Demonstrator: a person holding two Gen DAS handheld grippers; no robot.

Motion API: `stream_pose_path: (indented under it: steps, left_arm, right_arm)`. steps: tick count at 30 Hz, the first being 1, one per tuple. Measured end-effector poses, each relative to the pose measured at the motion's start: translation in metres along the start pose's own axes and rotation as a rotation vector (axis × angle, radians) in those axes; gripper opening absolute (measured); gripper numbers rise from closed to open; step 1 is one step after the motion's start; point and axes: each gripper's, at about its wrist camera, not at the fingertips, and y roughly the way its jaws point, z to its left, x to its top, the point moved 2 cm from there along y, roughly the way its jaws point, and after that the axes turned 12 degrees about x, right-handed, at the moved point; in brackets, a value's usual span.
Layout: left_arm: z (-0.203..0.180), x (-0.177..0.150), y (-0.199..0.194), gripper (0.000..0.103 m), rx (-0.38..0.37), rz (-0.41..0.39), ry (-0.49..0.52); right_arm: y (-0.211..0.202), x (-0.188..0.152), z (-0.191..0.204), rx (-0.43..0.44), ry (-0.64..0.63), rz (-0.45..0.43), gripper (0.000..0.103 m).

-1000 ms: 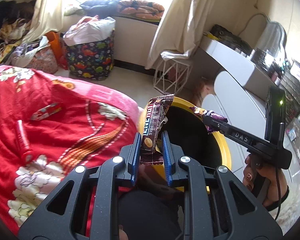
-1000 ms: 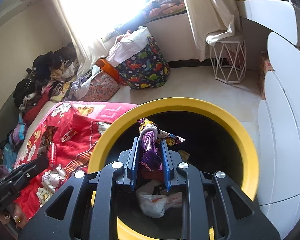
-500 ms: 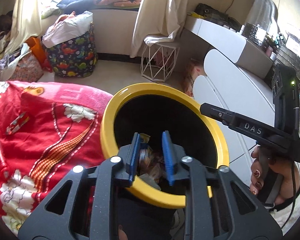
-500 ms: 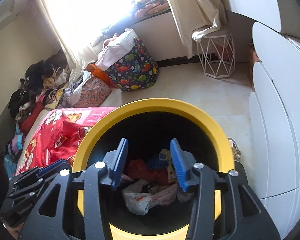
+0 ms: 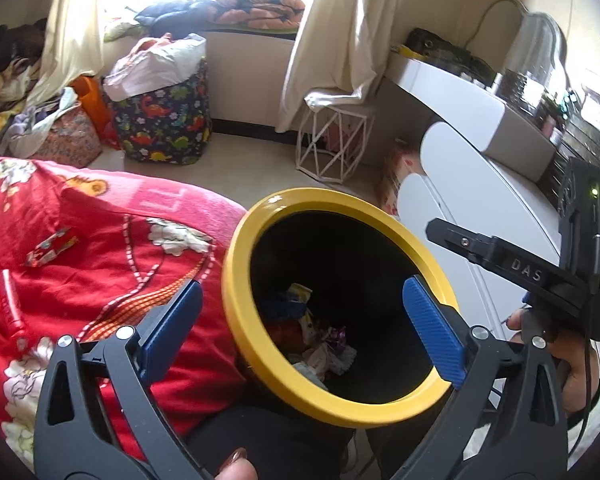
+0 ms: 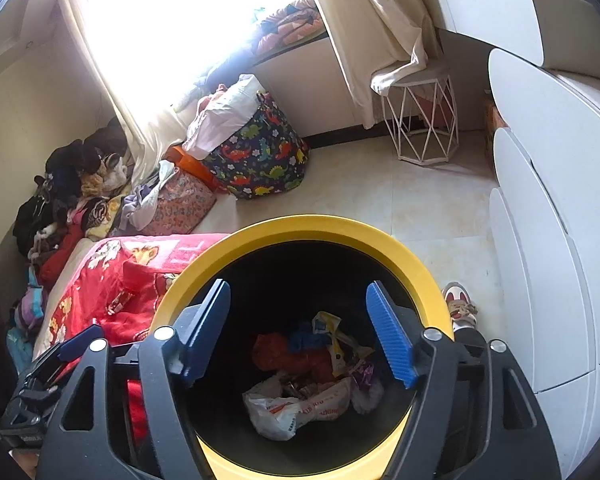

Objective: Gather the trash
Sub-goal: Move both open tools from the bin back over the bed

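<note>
Trash [image 6: 300,384] lies at the bottom of the bin [image 6: 300,228], in the lower middle of the right wrist view: a white bag, red and blue scraps, a purple wrapper. In the left wrist view the same heap shows deep inside the yellow rim, low and centre.

The step in hand looks like the release over the bin. To do it well, I judge each gripper should stay over the black opening until its jaws are plainly empty, then lift straight clear of the rim, not drag across it.

The left gripper [image 5: 300,328] fills the bottom of its view. Its jaws are opening wide with nothing between them; one blue pad sits over the red blanket [image 5: 80,272], the other over the far side of the rim. It tilts down toward the bin mouth. A fingertip shows at the bottom edge.

The right gripper [image 6: 300,336] is also opening, with nothing between its pads, and points down into the bin. In the left view it reaches in from the right edge, a hand [image 5: 556,344] around its handle.

Farther off, at left in the left view, a wrapper [image 5: 52,246] and a red stick [image 5: 10,304] lie on the blanket, likely next to collect. Beyond are the dinosaur bag [image 5: 164,120] and a wire stool [image 5: 332,144].
</note>
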Motion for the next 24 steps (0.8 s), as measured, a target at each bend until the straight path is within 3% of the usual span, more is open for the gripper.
stream_pose_path:
  steps: [7,24]
  left_arm:
    - [0.019,0.000,-0.010,0.092,0.044,-0.019,-0.040]
    - [0.074,-0.003,-0.037,0.092,0.149,-0.086,-0.128]
  right_arm:
    - [0.000,-0.001,0.017,0.019,-0.047,-0.017,0.079]
    - [0.004,-0.005,0.069,0.091,-0.139,-0.036,0.079]
